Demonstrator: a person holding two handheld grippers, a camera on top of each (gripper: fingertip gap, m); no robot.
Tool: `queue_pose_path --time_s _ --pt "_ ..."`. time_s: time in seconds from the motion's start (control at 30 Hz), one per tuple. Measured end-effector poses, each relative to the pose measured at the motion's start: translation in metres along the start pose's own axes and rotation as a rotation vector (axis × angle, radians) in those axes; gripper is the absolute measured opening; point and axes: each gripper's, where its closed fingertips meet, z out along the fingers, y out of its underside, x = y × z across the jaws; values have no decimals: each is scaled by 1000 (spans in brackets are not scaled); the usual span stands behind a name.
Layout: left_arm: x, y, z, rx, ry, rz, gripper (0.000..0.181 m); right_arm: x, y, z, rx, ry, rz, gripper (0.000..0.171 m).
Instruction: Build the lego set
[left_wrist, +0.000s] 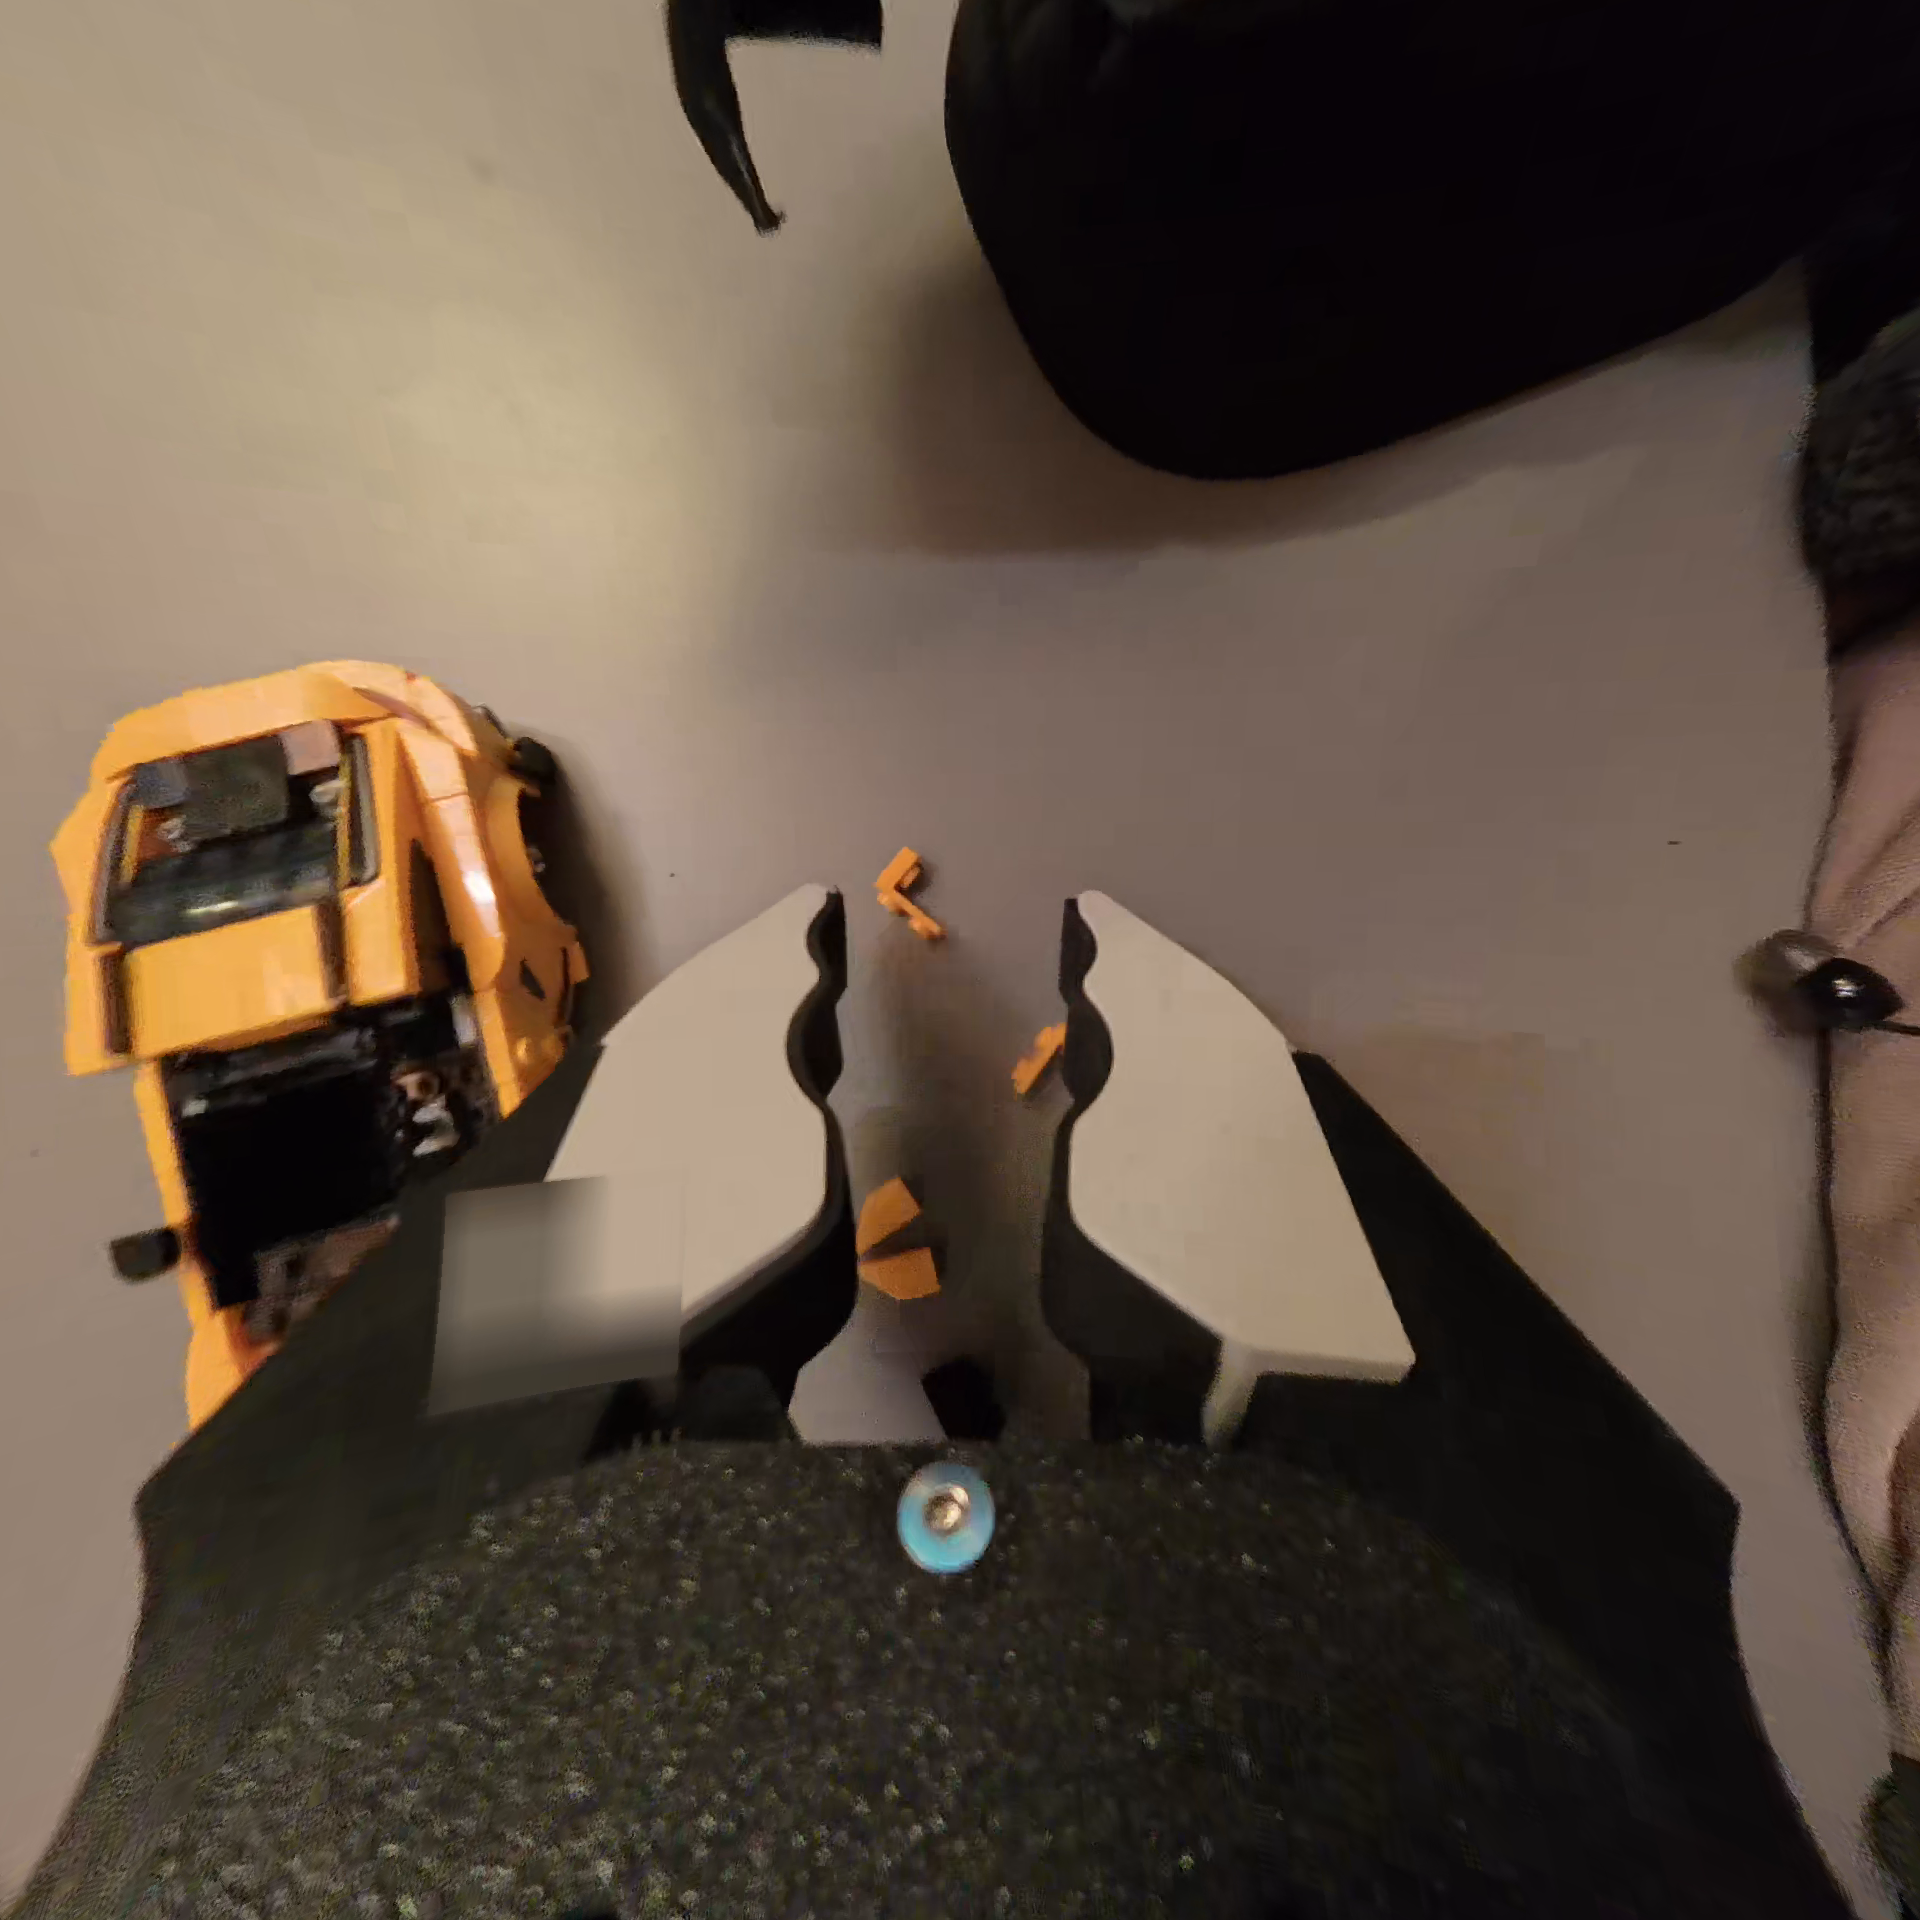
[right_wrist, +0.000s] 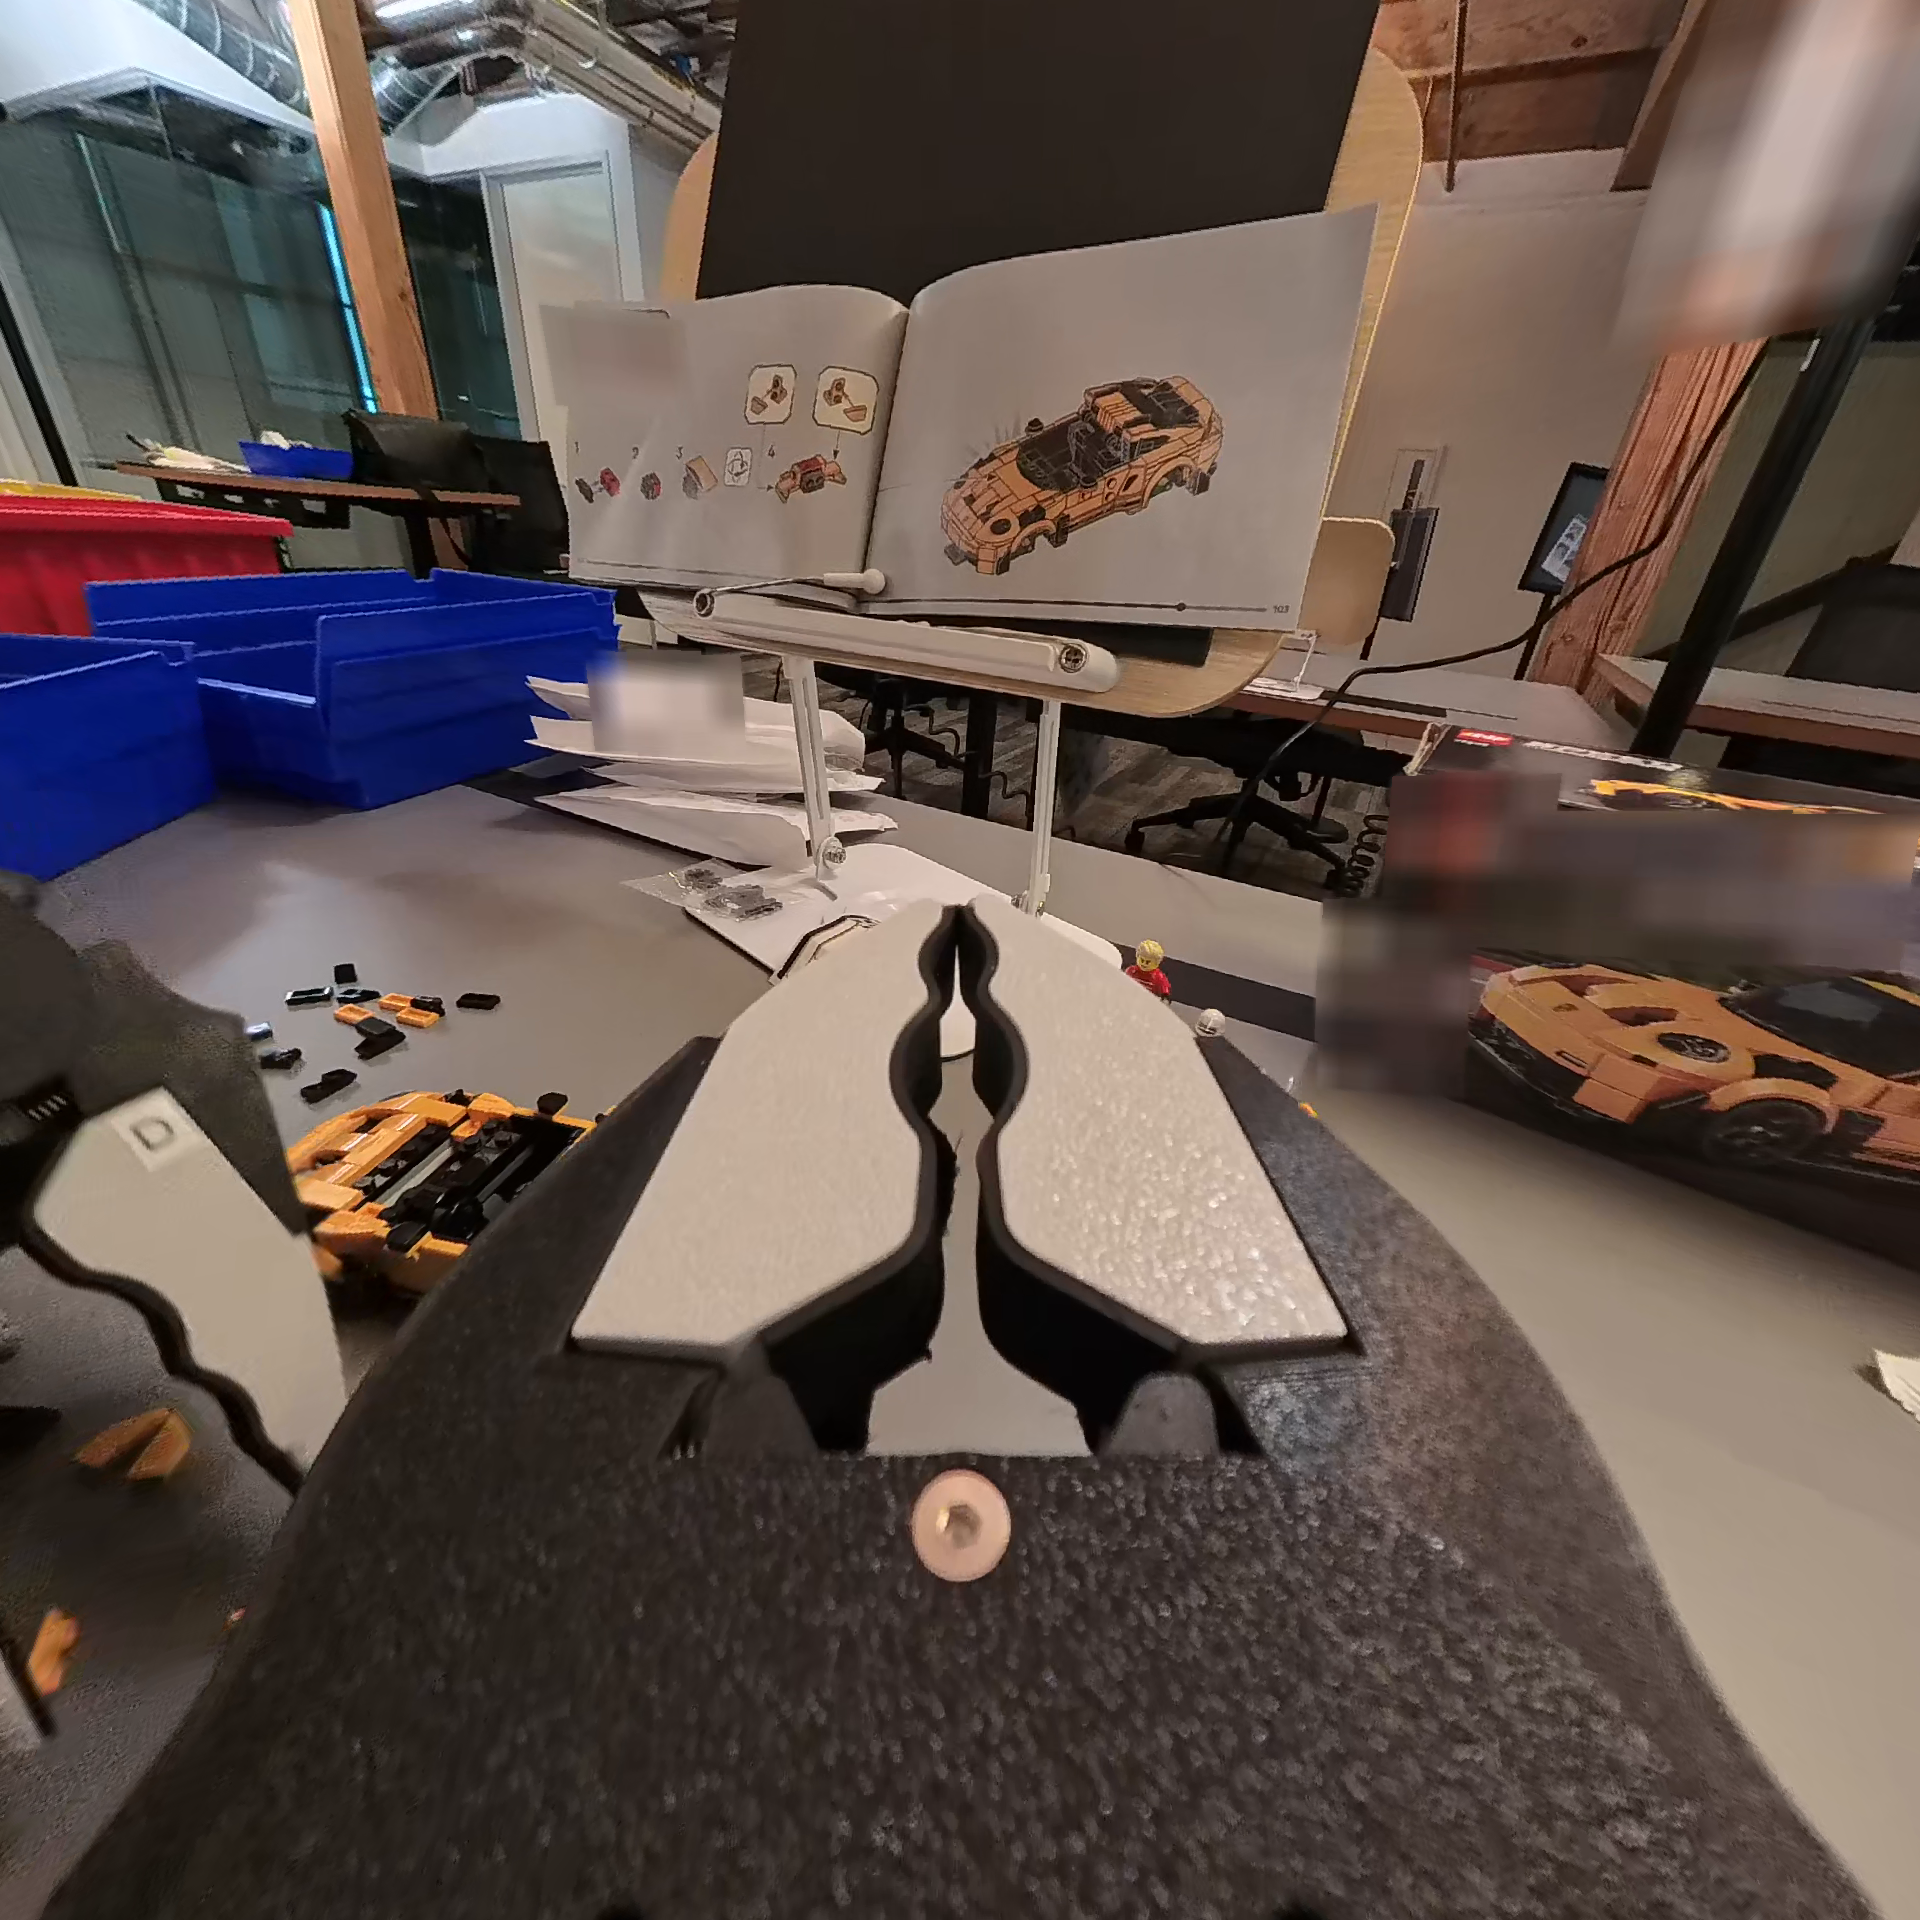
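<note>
Open workshop with timber posts behind; grey worktop (right_wrist: 416, 914) carries everything. Left gripper (left_wrist: 951, 904) points down at the worktop, jaws apart, holding nothing. Three small orange pieces lie in or near its gap: a bracket piece (left_wrist: 907, 891) just past the fingertips, a sliver (left_wrist: 1037, 1058) against the right finger's inner edge, a wedge piece (left_wrist: 896, 1236) deep between the fingers near the left one. Orange car (left_wrist: 312, 966), partly built with black interior exposed, sits just left of the left gripper. Black bag (left_wrist: 1403, 229) at far right. Right gripper (right_wrist: 958, 920) is raised, aimed level across the worktop, jaws together at the tips, nothing visible between them. Ahead of it, open manual (right_wrist: 966, 447) on a white stand (right_wrist: 894, 639). Loose black and orange bricks (right_wrist: 364, 1023) scattered far left, car (right_wrist: 436, 1174) nearer, left of the right gripper. Blue bins (right_wrist: 312, 686) far left, red bin (right_wrist: 125, 551) behind them. Set box (right_wrist: 1704, 1060) at right. Minifigure (right_wrist: 1148, 968) stands near the stand base. White papers (right_wrist: 717, 769) stacked behind the stand.
</note>
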Motion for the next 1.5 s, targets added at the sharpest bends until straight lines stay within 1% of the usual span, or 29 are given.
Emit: queue_pose_path --time_s 0.1,0.2,0.27,0.3,0.33,0.37,0.43,0.53,0.57,0.67,0.7,0.77,0.8,0.9,0.97,1.0,1.13,1.23,1.33,1.43,1.5 --pt "0 -5 -25 113 -47 -36 40 0 1 0 -1 0 4 0" --pt "-6 -3 -63 237 -143 -66 33 0 3 1 -8 2 3 0" --pt "-16 4 -100 325 -253 -102 22 1 5 2 -12 7 -2 0" --pt "-22 10 -123 366 -316 -126 14 2 6 2 -12 12 -3 0" --pt "-27 18 -148 407 -378 -150 1 3 5 1 -8 19 -3 0" --pt "-31 27 -175 445 -435 -173 0 5 4 1 1 28 -6 0" --pt "-41 57 -232 456 -579 -233 0 9 3 0 21 52 -20 0" --pt "-57 125 -319 339 -850 -331 0 14 6 0 21 82 -41 0" --pt "-59 150 -342 284 -893 -373 0 15 9 1 12 91 -51 0" --pt "-66 250 -386 -40 -946 -567 0 17 19 5 -26 112 -72 0" --pt "-66 280 -390 -131 -911 -614 3 17 21 6 -35 116 -82 0" --pt "-64 333 -385 -272 -787 -740 19 16 25 8 -51 123 -106 0" --pt "-61 353 -375 -328 -705 -767 29 16 27 9 -61 128 -115 0" --pt "-54 404 -354 -508 -558 -807 38 16 32 11 -83 138 -131 0" --pt "-49 424 -342 -578 -479 -838 42 17 34 11 -94 145 -138 0" --pt "-47 430 -337 -598 -440 -846 42 18 35 11 -97 148 -138 0" --pt "-45 444 -326 -671 -371 -845 42 18 39 12 -113 147 -139 0" --pt "-46 450 -320 -692 -329 -864 35 18 39 12 -113 143 -134 0" --pt "-47 447 -317 -682 -293 -871 17 18 38 11 -106 137 -122 0" --pt "-43 446 -319 -736 -277 -877 17 17 33 10 -84 123 -105 0" --pt "-48 426 -331 -713 -346 -855 17 17 27 7 -59 114 -92 0"
